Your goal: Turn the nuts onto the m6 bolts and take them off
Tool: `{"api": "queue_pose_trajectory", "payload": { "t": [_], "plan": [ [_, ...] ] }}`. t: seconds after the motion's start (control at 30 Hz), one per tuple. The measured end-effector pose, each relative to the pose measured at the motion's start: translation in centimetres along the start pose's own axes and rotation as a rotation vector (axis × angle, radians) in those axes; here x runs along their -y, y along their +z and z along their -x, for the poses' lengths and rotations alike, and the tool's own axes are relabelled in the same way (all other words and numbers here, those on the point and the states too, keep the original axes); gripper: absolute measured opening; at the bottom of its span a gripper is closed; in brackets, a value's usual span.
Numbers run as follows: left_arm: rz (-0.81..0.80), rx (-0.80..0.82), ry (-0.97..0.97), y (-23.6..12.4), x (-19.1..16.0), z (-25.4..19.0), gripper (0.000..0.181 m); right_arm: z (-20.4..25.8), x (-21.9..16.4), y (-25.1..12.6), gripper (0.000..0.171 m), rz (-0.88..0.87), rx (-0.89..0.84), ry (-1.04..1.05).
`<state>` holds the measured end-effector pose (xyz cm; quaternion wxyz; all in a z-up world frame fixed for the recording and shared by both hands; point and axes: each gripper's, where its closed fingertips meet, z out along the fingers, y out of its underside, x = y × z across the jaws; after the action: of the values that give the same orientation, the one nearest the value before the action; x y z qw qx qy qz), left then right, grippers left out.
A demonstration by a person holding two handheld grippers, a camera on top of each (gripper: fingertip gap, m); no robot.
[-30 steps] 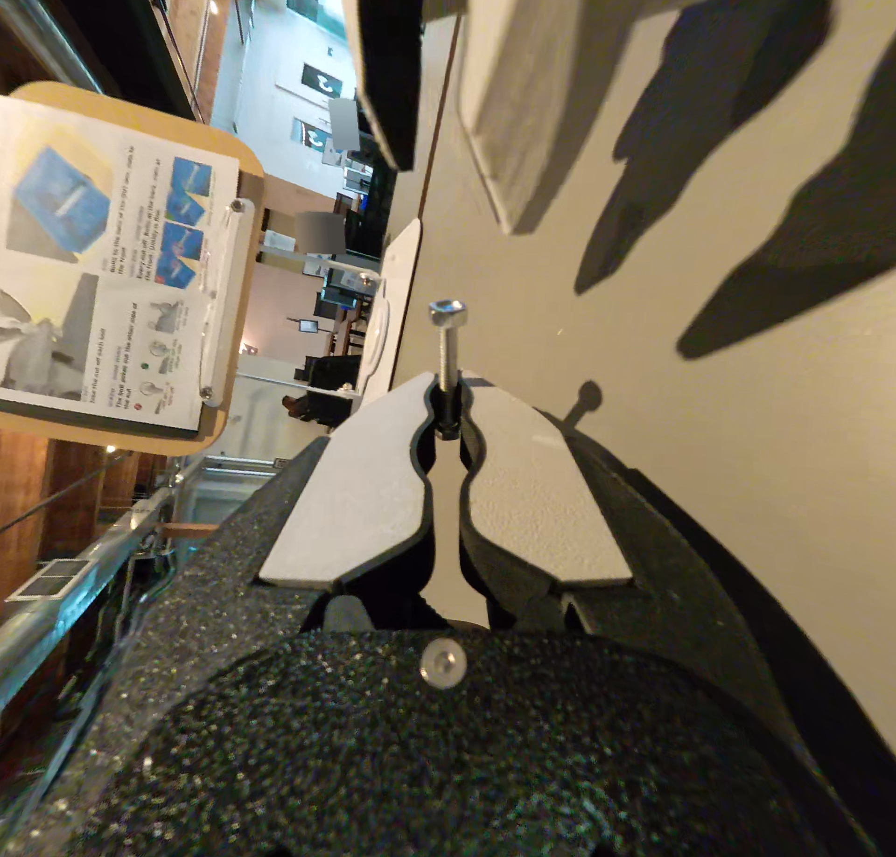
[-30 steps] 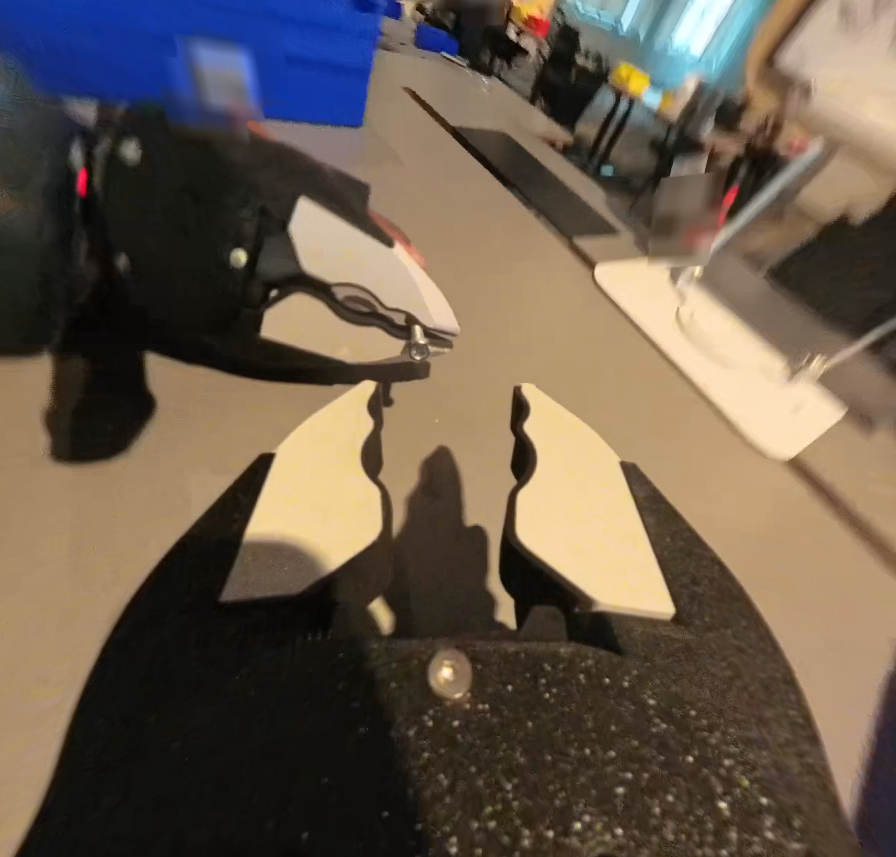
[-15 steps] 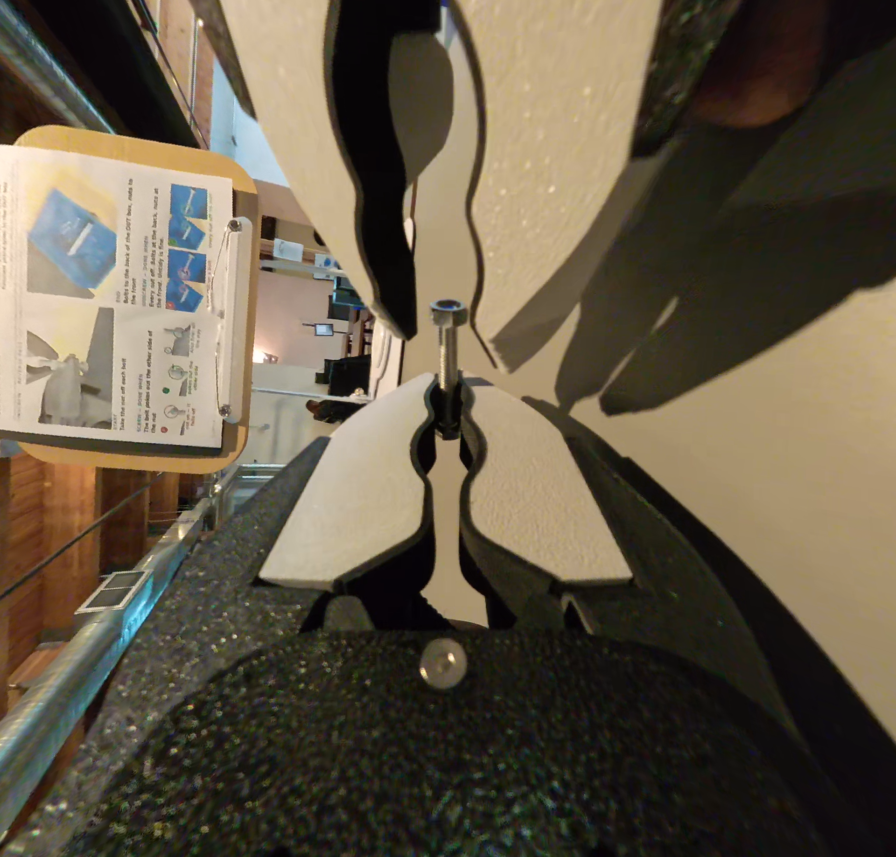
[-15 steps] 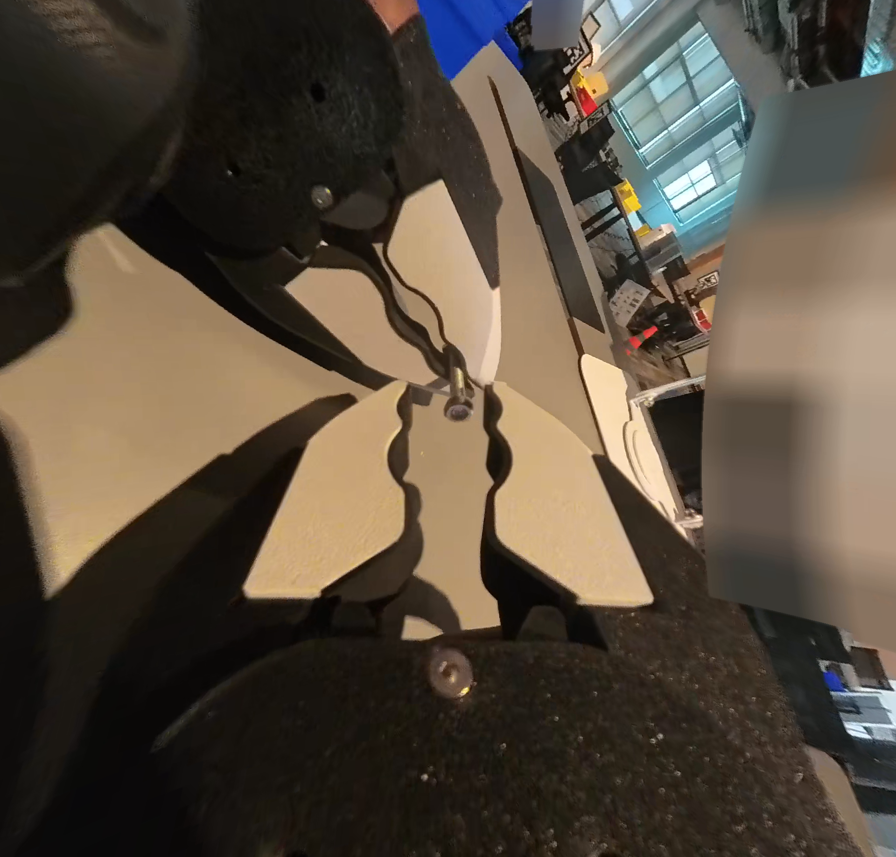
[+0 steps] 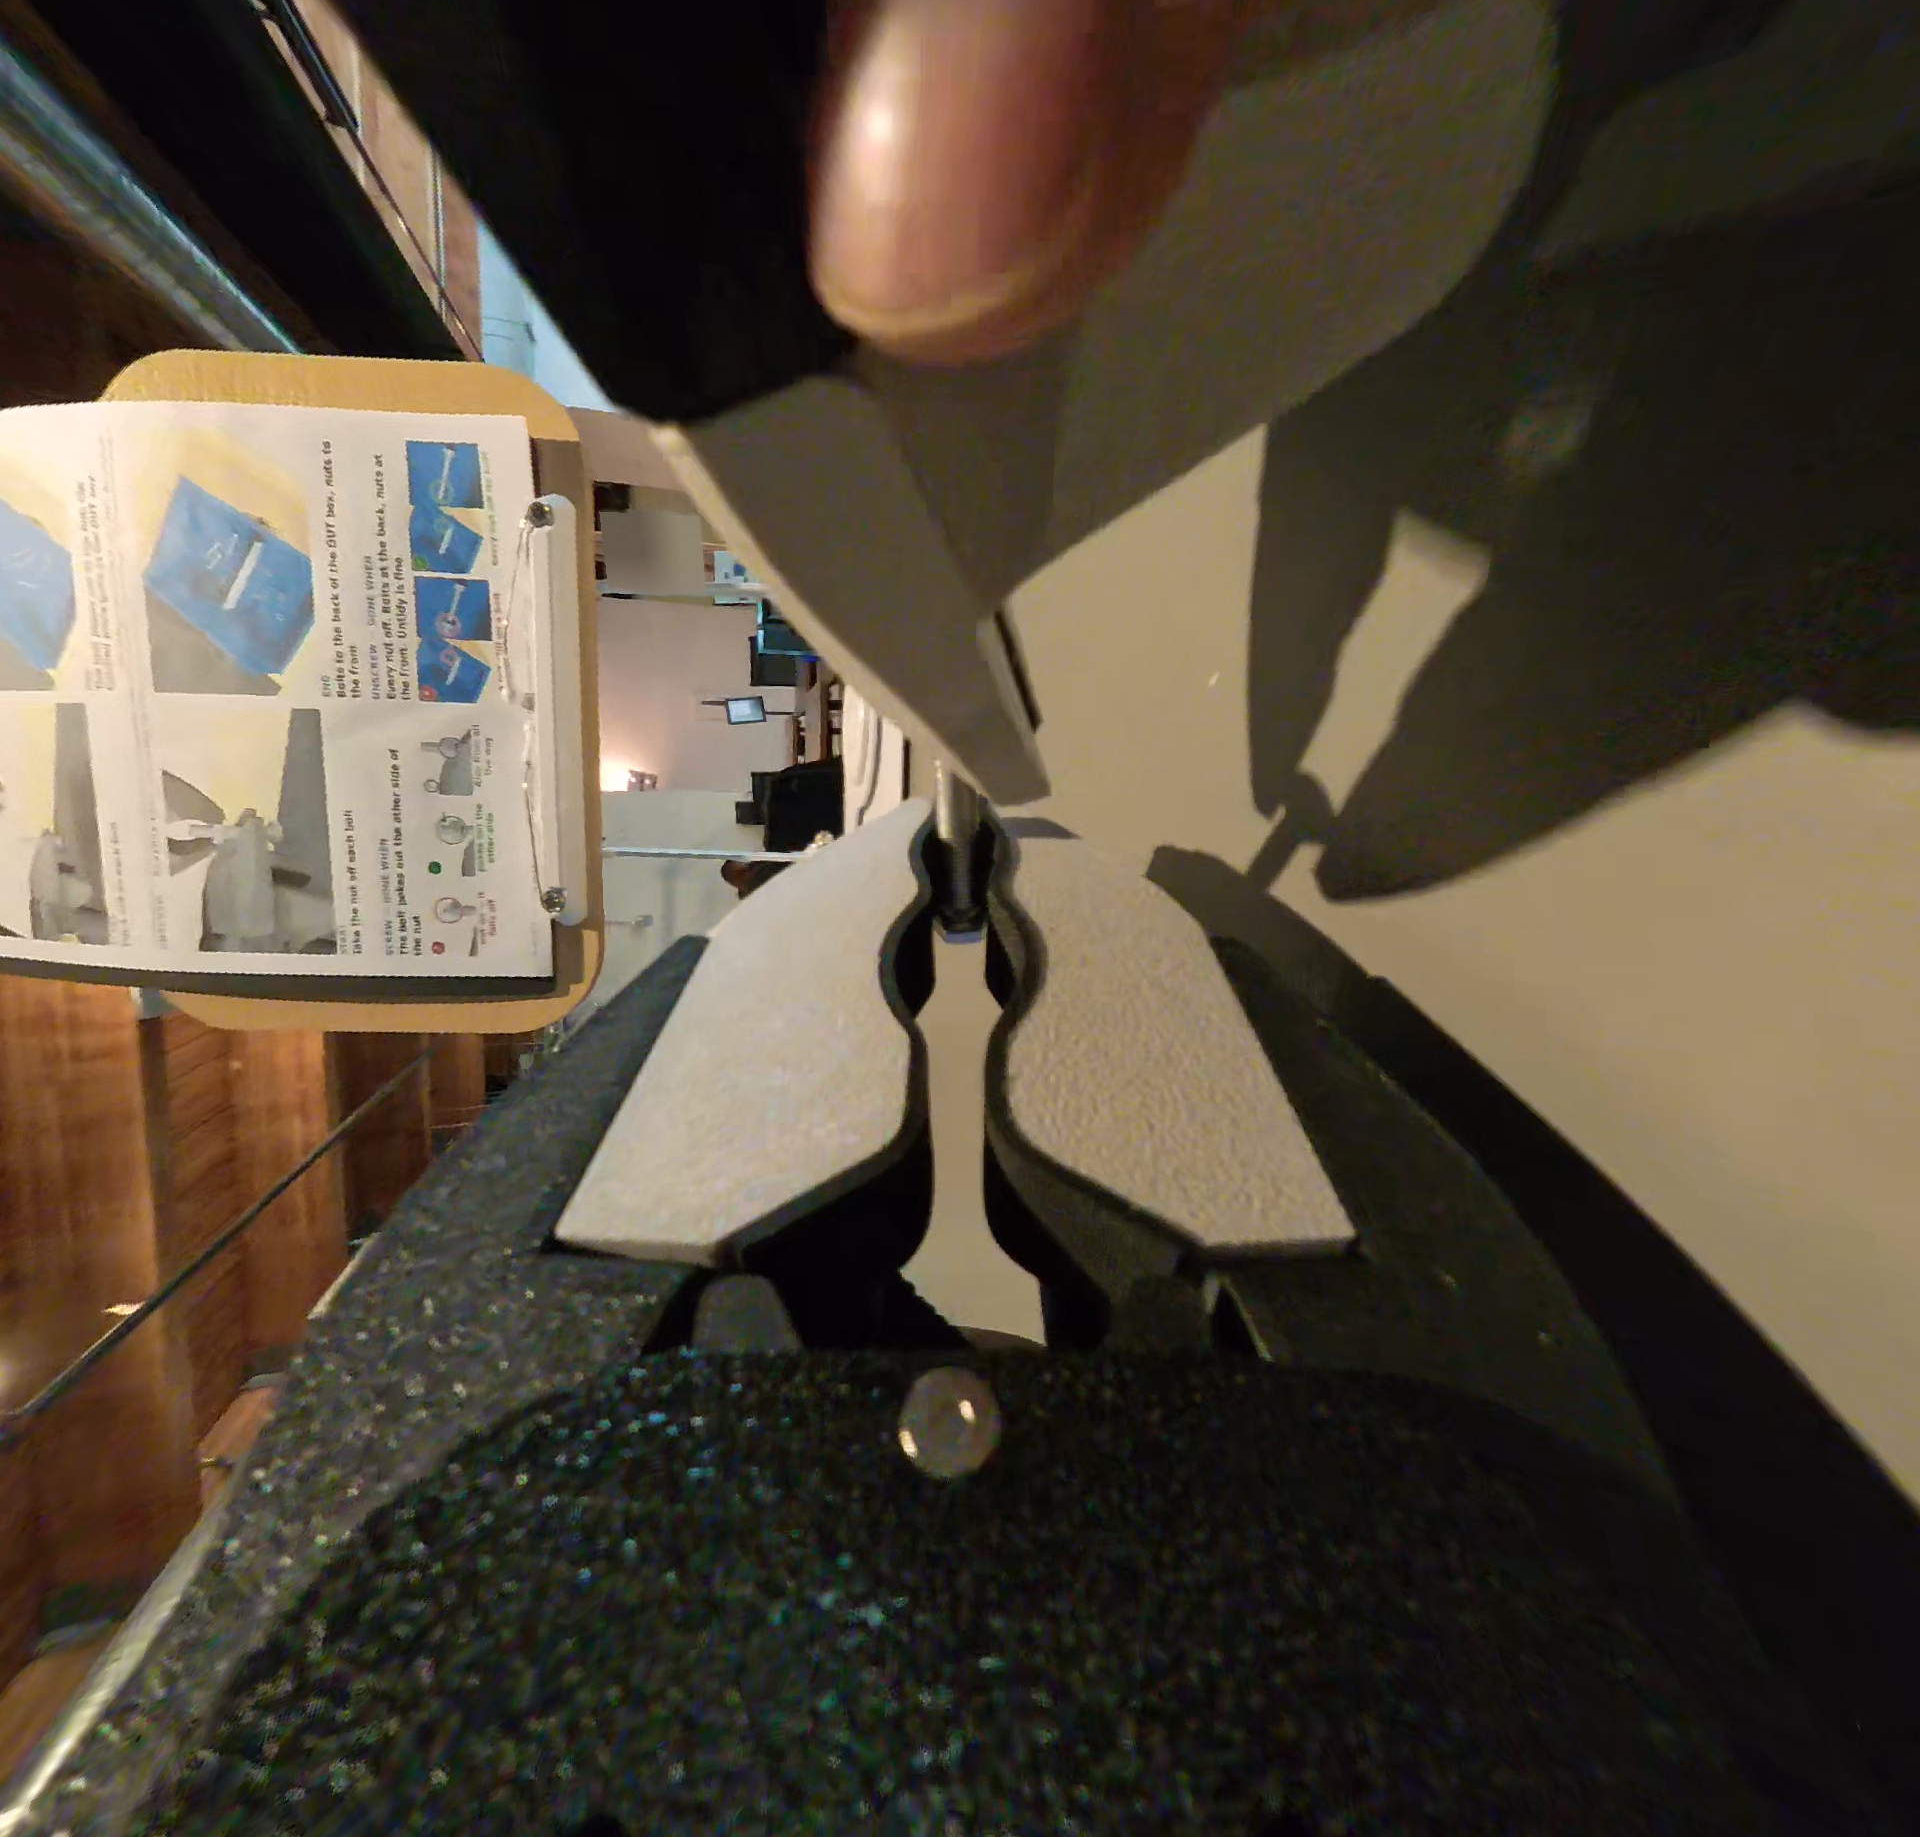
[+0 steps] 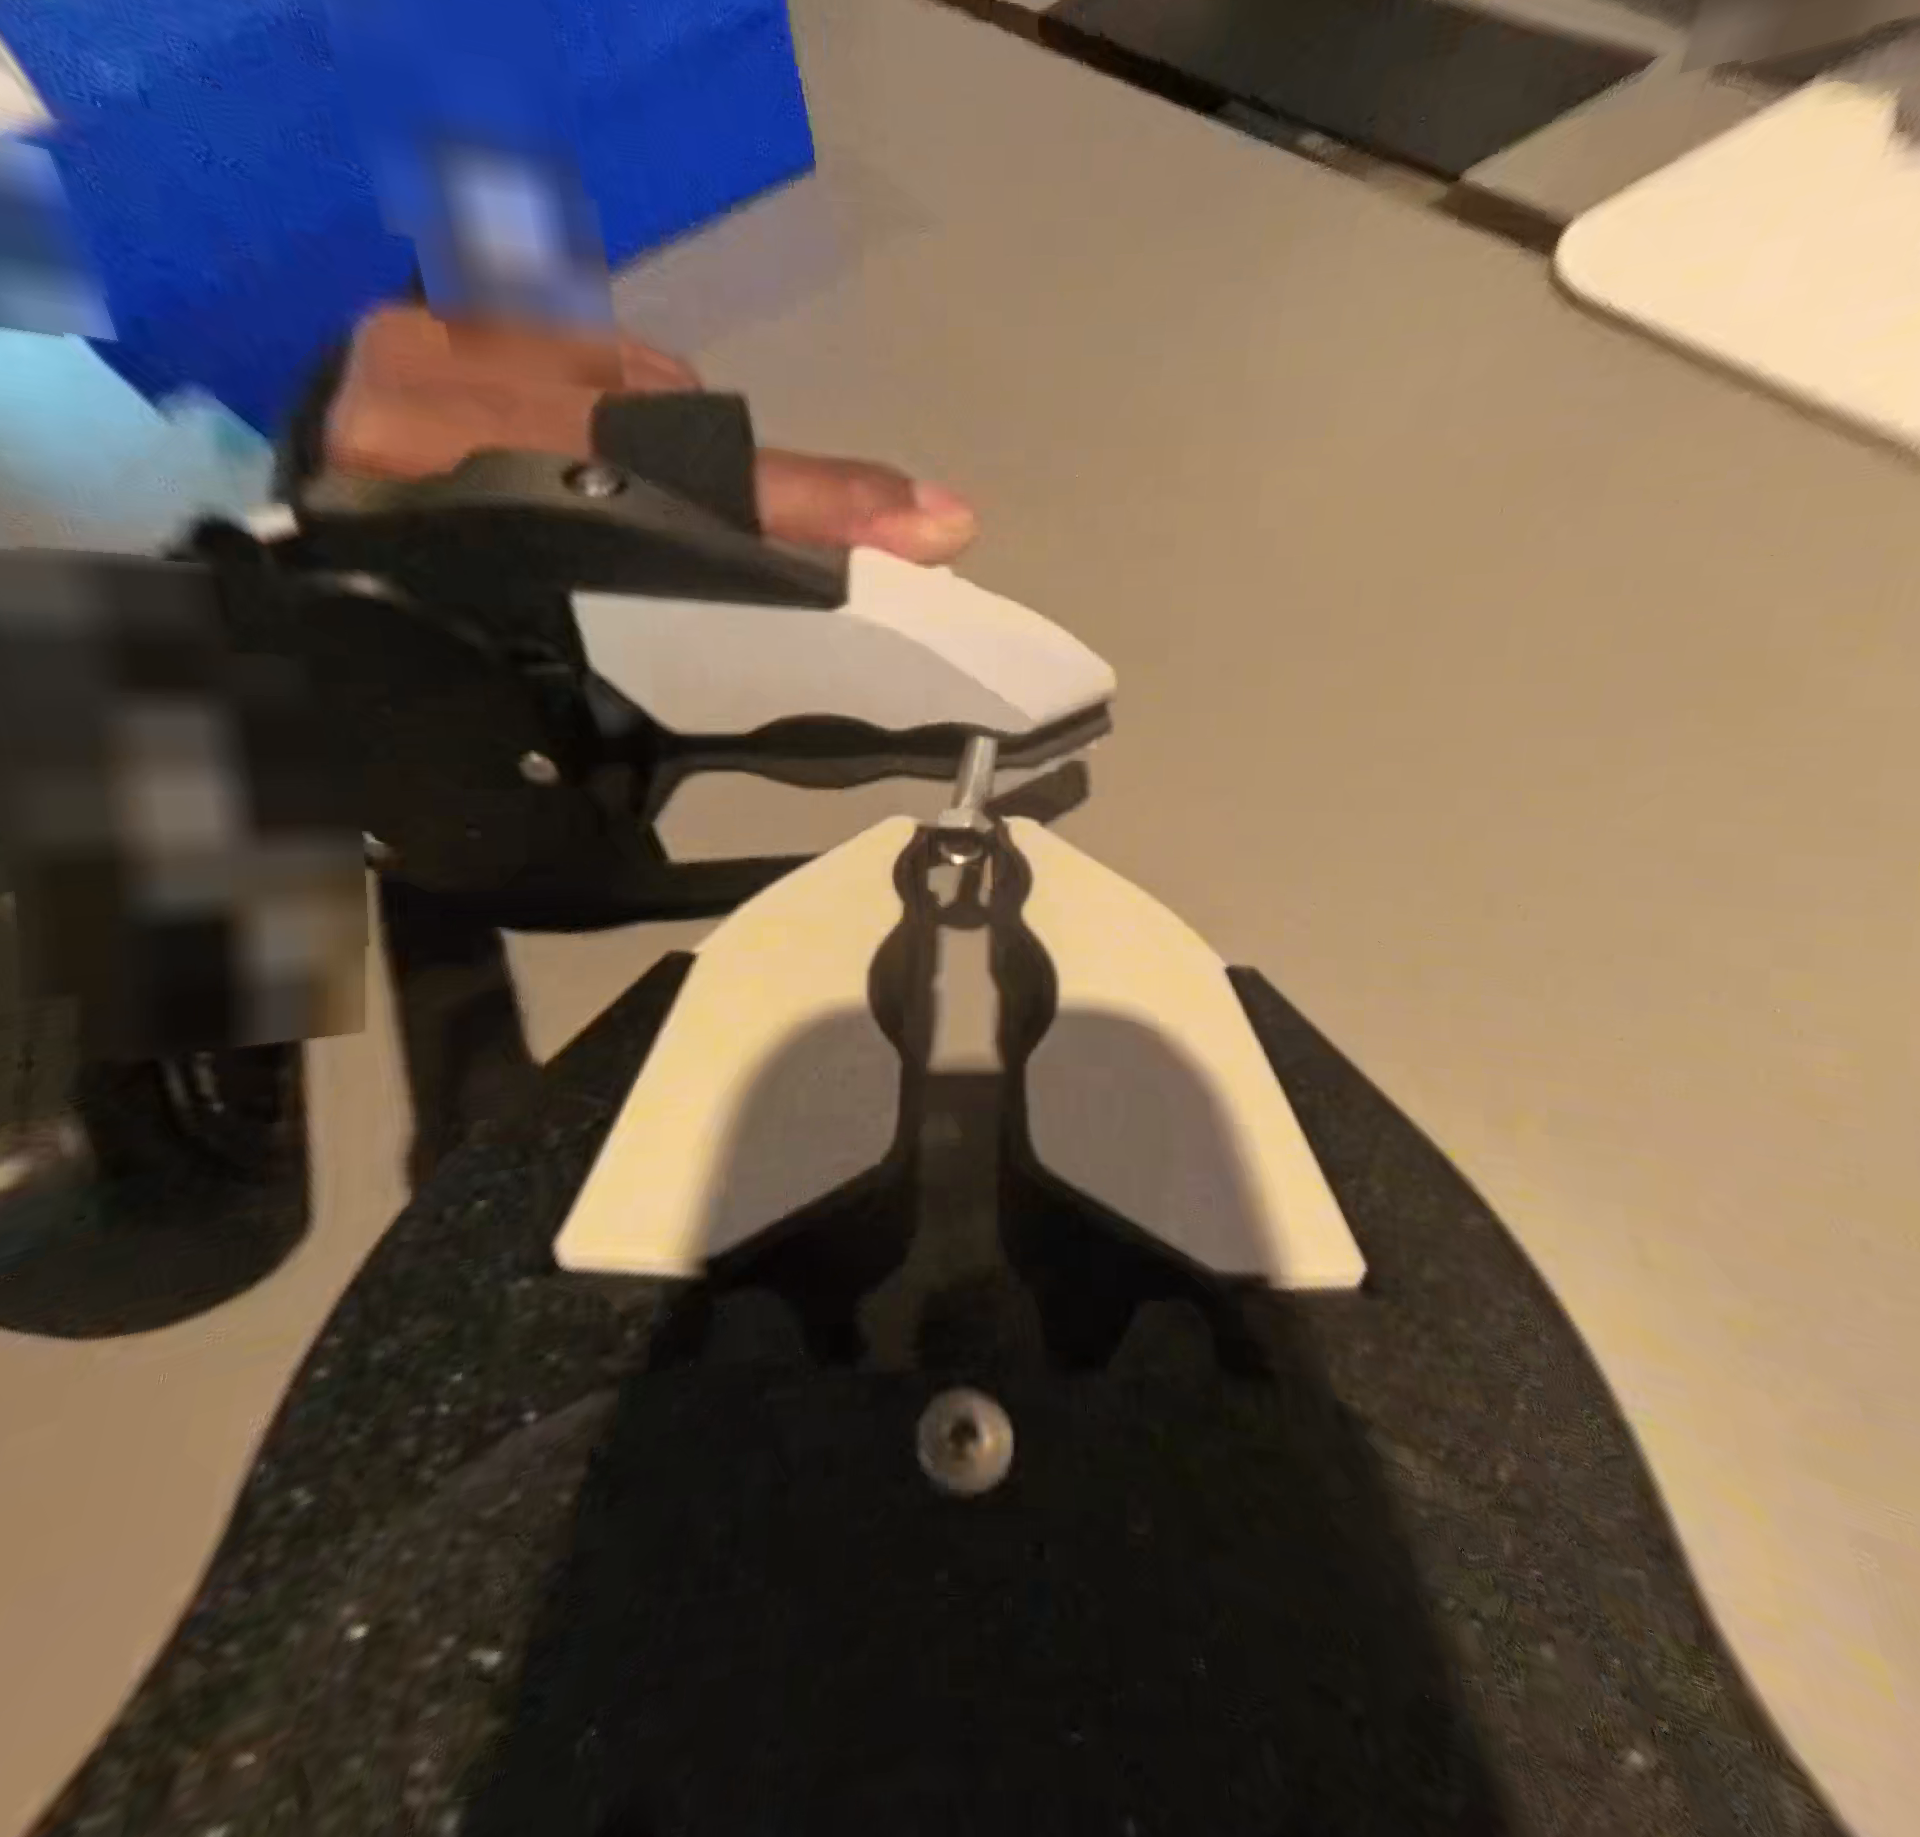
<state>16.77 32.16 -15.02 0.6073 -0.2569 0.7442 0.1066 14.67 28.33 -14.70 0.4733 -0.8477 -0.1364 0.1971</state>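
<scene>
A silver bolt (image 5: 956, 852) is pinched by its threaded end in my left gripper (image 5: 964, 857), which is shut on it. My right gripper (image 5: 1013, 748) comes in from above and covers the bolt's head. In the right wrist view my right gripper (image 6: 961, 837) is shut around the bolt's head, and the bolt's shaft (image 6: 974, 774) runs up into the tip of the left gripper (image 6: 1081, 738). The two grippers meet roughly at right angles above the beige table (image 6: 1351, 644). I cannot make out a nut.
A clipboard with a picture sheet (image 5: 312, 696) stands at the left. A blue bin (image 6: 416, 73) sits at the back left, a black mat (image 6: 1351, 52) and a white board (image 6: 1766, 260) at the back right. A person's hand (image 6: 499, 405) holds the left gripper.
My right gripper was open and apart from the bolt. It has moved onto the bolt's head and closed on it. The left gripper has kept its hold.
</scene>
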Motion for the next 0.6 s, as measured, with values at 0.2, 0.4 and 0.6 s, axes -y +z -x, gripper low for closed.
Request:
{"api": "queue_pose_trajectory", "payload": {
  "t": [0.2,0.4,0.6],
  "plan": [
    [0.004,-0.022,-0.07,-0.1,0.1,0.1,0.004,-0.3,0.9,-1.7,0.043,-0.108,-0.101,-0.336],
    [0.004,-0.074,-0.106,0.1,0.0,-0.4,0.005,0.3,0.9,-2.0,0.03,-0.107,-0.328,-0.846],
    [-0.019,-0.106,-0.083,-0.1,0.6,-0.9,0.004,-0.4,0.2,-1.4,0.023,-0.028,-0.378,-0.903]
  ]
}}
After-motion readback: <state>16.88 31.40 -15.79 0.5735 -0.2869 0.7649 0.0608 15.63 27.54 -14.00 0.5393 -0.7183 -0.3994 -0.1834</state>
